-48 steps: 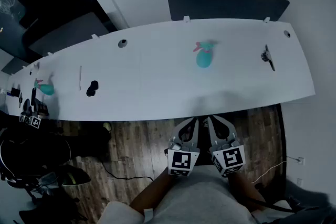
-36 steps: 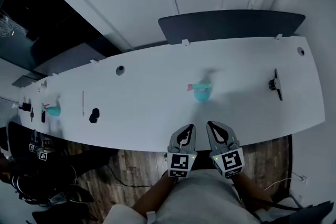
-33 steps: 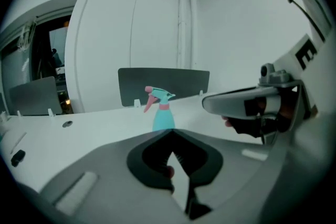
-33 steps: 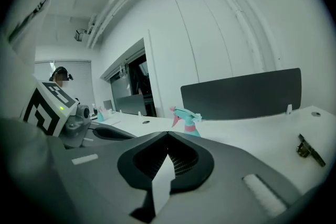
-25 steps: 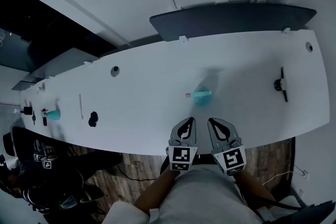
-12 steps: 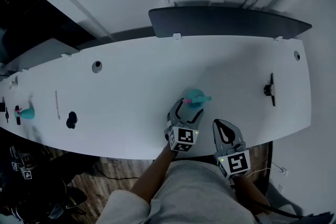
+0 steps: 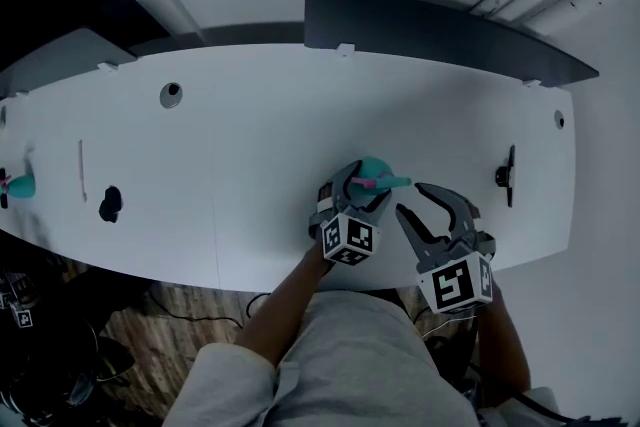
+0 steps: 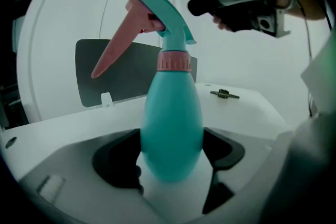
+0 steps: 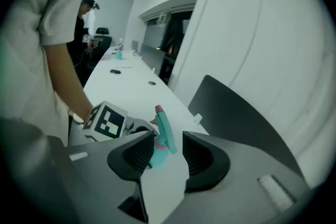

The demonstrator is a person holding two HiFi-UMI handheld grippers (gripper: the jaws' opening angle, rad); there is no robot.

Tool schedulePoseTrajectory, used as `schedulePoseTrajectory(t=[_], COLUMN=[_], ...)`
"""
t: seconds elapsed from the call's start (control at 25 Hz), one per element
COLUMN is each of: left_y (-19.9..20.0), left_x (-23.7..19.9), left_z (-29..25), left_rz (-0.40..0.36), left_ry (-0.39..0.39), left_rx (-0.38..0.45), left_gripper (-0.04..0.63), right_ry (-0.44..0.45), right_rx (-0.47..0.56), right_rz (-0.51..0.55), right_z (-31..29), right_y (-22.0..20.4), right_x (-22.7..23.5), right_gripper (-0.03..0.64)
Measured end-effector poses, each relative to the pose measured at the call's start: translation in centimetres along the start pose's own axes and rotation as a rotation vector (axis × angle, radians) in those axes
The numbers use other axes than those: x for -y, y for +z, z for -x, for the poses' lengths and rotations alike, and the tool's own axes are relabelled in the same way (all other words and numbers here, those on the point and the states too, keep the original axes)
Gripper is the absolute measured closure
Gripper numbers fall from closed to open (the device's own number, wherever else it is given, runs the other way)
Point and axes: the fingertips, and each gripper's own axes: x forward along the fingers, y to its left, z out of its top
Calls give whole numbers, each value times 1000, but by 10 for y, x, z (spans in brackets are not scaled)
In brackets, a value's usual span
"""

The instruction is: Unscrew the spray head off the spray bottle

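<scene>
Teal bottle-shaped thing (image 7: 20, 183): small, at the far left end of the long white table (image 7: 250, 145), well apart from both grippers.
Black lump (image 7: 110, 203): on the table to the right of that, near the front edge; too small to tell what it is.
Round hole (image 7: 172, 95): set in the tabletop, toward the back edge.
Wooden floor (image 7: 150, 335): shows below the table's front edge.
Left gripper (image 7: 362, 187): reaches over the front edge at the table's middle. Its jaws stand at full width and have just been opening. The bottle's belly stands between them and nearly fills the gap, with no squeeze to be seen.
Teal plastic spray bottle (image 8: 171, 128): upright on the table near the front edge, between the left gripper's jaws.
Teal spray head (image 8: 157, 8): seated on the bottle's neck, above a ribbed pink collar (image 8: 174, 61). Its long pink trigger (image 8: 118, 44) slants down to the left in the left gripper view.
Right gripper (image 7: 410, 197): just right of the bottle and apart from it. Its jaws are moderately wide and have just been opening, with nothing between the pads. In the right gripper view the spray head shows farther off, through the gap.
Black cross-shaped piece (image 7: 505, 175): lies flat on the table farther right, well apart from the bottle.
Dark grey panel (image 7: 430, 25): stands along the table's back edge, behind the bottle.
</scene>
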Motion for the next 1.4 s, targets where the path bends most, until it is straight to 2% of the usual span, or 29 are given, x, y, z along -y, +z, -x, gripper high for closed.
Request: schedulePoseTrajectory(t=[0.12, 0.32, 0.4, 0.56, 0.68, 0.76, 0.84, 0.88, 0.92, 0.96, 1.0, 1.04, 1.12, 1.2, 1.28, 1.36, 1.4], left_y=[1, 3, 3, 3, 3, 3, 2, 2, 2, 1, 1, 1, 0, 0, -1, -1, -1], left_x=[3, 4, 4, 2, 3, 5, 6, 5, 4, 3, 3, 3, 4, 4, 3, 1, 0], left_z=[0, -2, -2, 0, 1, 1, 0, 0, 0, 1, 1, 1, 2, 2, 2, 2, 1], left_rz=[-12, -33, -36, -40, -50, -72, -92, -95, -91, -85, -79, -74, -70, -73, -74, -71, -68], left_ry=[-25, -59, -74, -93, -102, -123, -147, -155, -157, -154, -150, -145, -141, -143, -142, -131, -124], left_rx=[7, 12, 15, 30, 35, 36, 35, 33, 31, 29, 27, 26, 24, 24, 24, 22, 21], left_gripper=[232, 233, 233, 233, 233, 235, 235, 235, 235, 235, 235, 235, 235, 235, 235, 235, 235], right_ry=[147, 384, 445, 547, 610, 663, 692, 675, 652, 640, 644, 660, 687, 674, 629, 519, 436], right_rx=[-90, -223, -265, -258, -265, -252, -180, -133, -99, -87, -96, -112, -118, -80, -31, -38, -84], right_rz=[194, 381, 462, 510, 608, 772, 1062, 1208, 1311, 1353, 1338, 1275, 1021, 615, 135, -281, -419], right_z=[-19, -45, -49, -50, -47, -42, -40, -43, -45, -46, -43, -38, -25, -12, -4, -6, -9], right_y=[3, -4, -8, -5, -9, -13, -12, -8, -5, -3, -3, -3, 6, 31, 58, 68, 64], right_x=[-2, -14, -18, -22, -24, -26, -28, -29, -31, -34, -36, -36, -34, -27, -14, 8, 20], right_gripper=[453, 458, 506, 517, 521, 526, 528, 527, 526, 523, 518, 495, 377, 353, 365, 454, 489])
